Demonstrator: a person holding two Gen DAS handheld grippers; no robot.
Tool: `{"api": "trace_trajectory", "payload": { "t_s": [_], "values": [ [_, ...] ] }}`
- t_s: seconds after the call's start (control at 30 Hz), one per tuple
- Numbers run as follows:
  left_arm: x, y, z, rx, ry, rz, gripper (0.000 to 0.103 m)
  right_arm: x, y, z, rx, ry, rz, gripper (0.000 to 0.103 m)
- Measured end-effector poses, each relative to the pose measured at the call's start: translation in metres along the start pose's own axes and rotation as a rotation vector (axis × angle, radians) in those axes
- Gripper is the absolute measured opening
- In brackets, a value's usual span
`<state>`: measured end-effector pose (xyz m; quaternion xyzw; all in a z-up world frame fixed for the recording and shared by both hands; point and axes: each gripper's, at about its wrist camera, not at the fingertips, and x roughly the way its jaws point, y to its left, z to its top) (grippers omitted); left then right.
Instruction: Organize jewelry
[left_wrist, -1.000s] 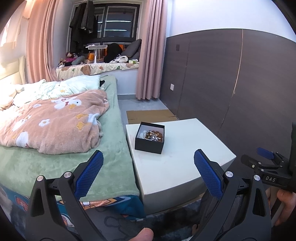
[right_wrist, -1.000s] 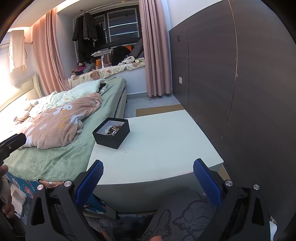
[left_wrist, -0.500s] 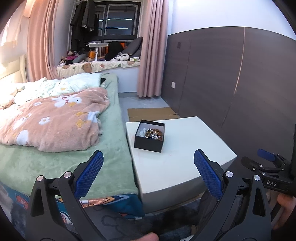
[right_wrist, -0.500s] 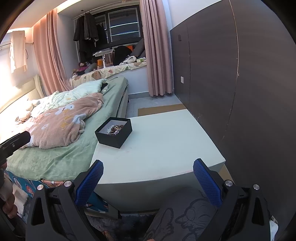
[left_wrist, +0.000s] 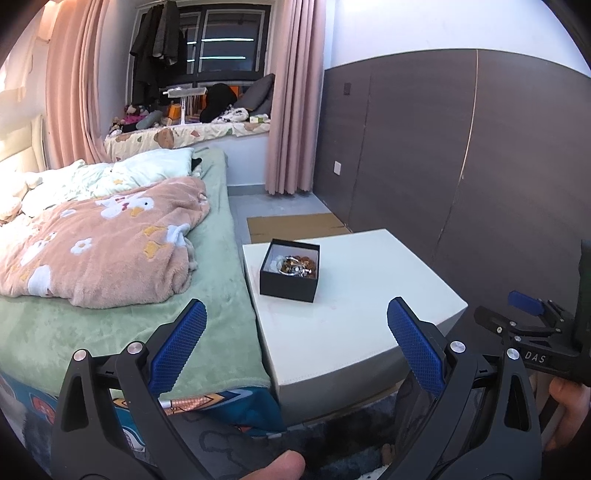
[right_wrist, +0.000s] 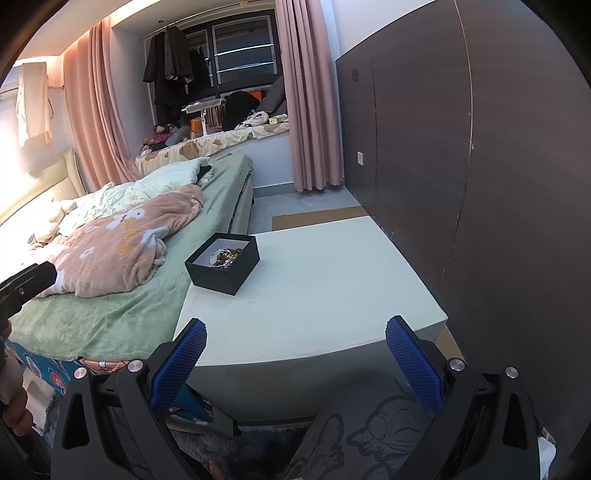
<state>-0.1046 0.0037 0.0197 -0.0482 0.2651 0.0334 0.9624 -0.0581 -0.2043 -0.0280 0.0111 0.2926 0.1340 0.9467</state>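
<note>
Beside the bed (left_wrist: 122, 325), along its green-covered edge, stands a low white table (left_wrist: 369, 306) whose top carries a single object: a lidless black box (left_wrist: 289, 283), set near the table's far left corner, close to the bed side. Within the box lies the jewelry (left_wrist: 297, 264), a mixed heap of brownish beads and silvery pieces; individual items cannot be told apart at this range. No loose piece shows on the table top around the box, so the jewelry lies gathered in the box, a state that fits equally a sorting about to start and a tidy-up already concluded. From the left gripper (left_wrist: 295, 343) the box lies straight ahead and slightly above centre, well apart from the tips. From the right gripper (right_wrist: 295, 350) the box (right_wrist: 221, 267) lies ahead and to the left, also well apart. In my judgement the left gripper is the better aligned of the two. Both grippers stand with blue pads spread wide, holding nothing and touching nothing, each hovering short of the table's near edge.
</note>
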Motion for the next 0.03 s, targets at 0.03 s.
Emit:
{"api": "trace_trajectory", "payload": {
  "t_s": [0.03],
  "values": [
    [0.0014, -0.0003, -0.0003, 0.002, 0.001, 0.004, 0.098, 0.0013, -0.0004, 0.0003, -0.002, -0.005, -0.007, 0.095]
  ]
}}
